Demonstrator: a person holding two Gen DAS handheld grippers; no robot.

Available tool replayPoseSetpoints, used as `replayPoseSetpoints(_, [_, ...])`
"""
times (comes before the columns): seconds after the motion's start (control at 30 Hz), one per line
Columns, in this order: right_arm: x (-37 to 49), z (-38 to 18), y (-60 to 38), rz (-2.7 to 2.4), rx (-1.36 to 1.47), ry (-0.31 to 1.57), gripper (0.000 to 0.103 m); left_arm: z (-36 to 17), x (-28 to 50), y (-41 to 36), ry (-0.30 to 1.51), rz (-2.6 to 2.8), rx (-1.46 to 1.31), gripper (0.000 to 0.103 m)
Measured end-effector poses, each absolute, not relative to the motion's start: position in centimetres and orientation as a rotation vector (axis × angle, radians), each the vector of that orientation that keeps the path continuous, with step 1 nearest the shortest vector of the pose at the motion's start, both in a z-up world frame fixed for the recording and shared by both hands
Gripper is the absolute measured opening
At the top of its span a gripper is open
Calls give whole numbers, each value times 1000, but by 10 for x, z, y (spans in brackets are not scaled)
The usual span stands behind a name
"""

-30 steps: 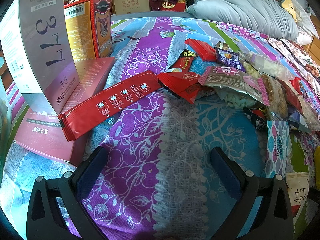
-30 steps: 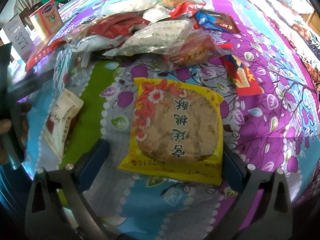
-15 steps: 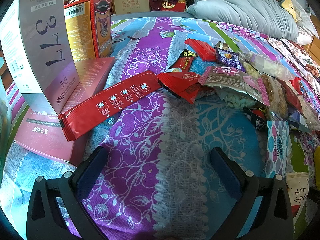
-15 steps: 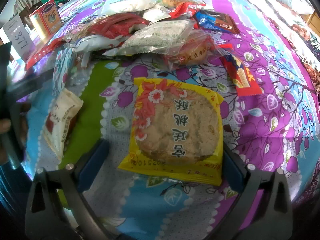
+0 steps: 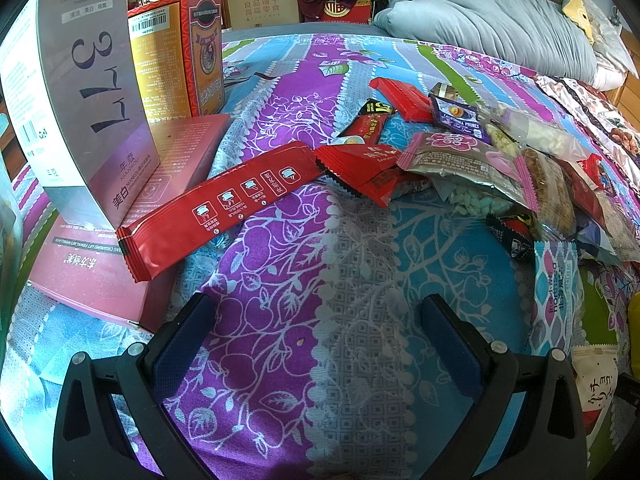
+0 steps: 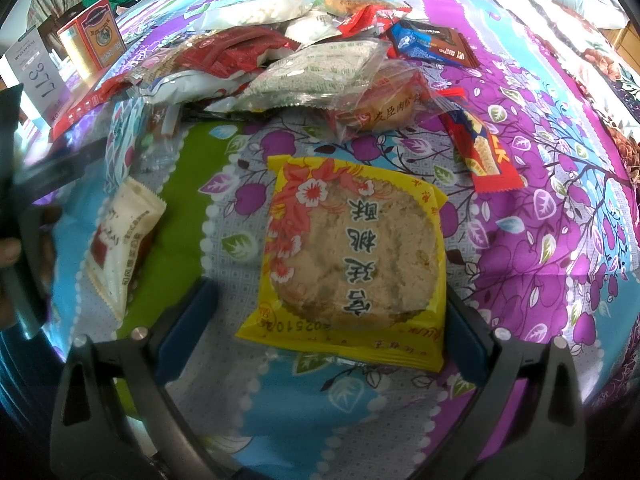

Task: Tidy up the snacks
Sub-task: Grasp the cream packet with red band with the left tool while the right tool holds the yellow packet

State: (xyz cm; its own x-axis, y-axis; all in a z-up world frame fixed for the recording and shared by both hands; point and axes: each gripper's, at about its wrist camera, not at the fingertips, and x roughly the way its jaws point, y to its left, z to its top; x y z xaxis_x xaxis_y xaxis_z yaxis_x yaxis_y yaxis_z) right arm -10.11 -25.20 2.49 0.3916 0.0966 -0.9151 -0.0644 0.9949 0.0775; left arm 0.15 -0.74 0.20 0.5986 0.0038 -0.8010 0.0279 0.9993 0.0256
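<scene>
- Left wrist view: the left tool (image 5: 316, 340) was seen spread wide, with nothing between its fingers, poised over a bare stretch of the patterned bedspread (image 5: 360, 280).
- A long red stick packet (image 5: 216, 208) was found leaning on a flat pink box (image 5: 120, 264), beside an upright whitening box (image 5: 80, 92) and an orange carton (image 5: 176, 56).
- A loose heap of snacks was spread to the right: a prune sachet (image 5: 458, 118), a pink-edged foil bag (image 5: 464, 160) and a red wrapper (image 5: 368, 172), overlapping one another.
- Right wrist view: the right tool (image 6: 320, 328) was also seen wide and empty, its fingers set to either side of a yellow walnut-cookie packet (image 6: 352, 264) lying flat on the bed; contact could not be confirmed.
- A cream sachet (image 6: 120, 240) lay just beside it, and a red bar wrapper (image 6: 480, 152) was near.
- The step in hand was judged to be the pick-up of the cookie packet; sorting appeared barely begun.
- The next move was judged to call for a gentle, low closing on the packet's edges, since the cookie could crumble.
</scene>
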Motion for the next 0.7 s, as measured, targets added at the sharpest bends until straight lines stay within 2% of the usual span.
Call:
replayPoseSetpoints(0.17, [-118, 54, -269, 114, 102, 1022, 102, 12, -2, -8, 946, -49, 37, 103])
replayPoseSetpoints(0.3, [-139, 75, -286, 150, 177, 955, 102, 44, -24, -19, 886, -133, 68, 103])
replayPoseSetpoints(0.43, [-137, 65, -301, 121, 209, 1017, 102, 69, -53, -42, 880, -301, 2, 103])
replayPoseSetpoints(0.53, [-130, 53, -306, 97, 272, 1060, 102, 59, -63, -63, 959, -381, -29, 103])
replayPoseSetpoints(0.7, [-120, 44, -296, 81, 264, 1082, 102, 43, -72, -86, 993, -385, -40, 103])
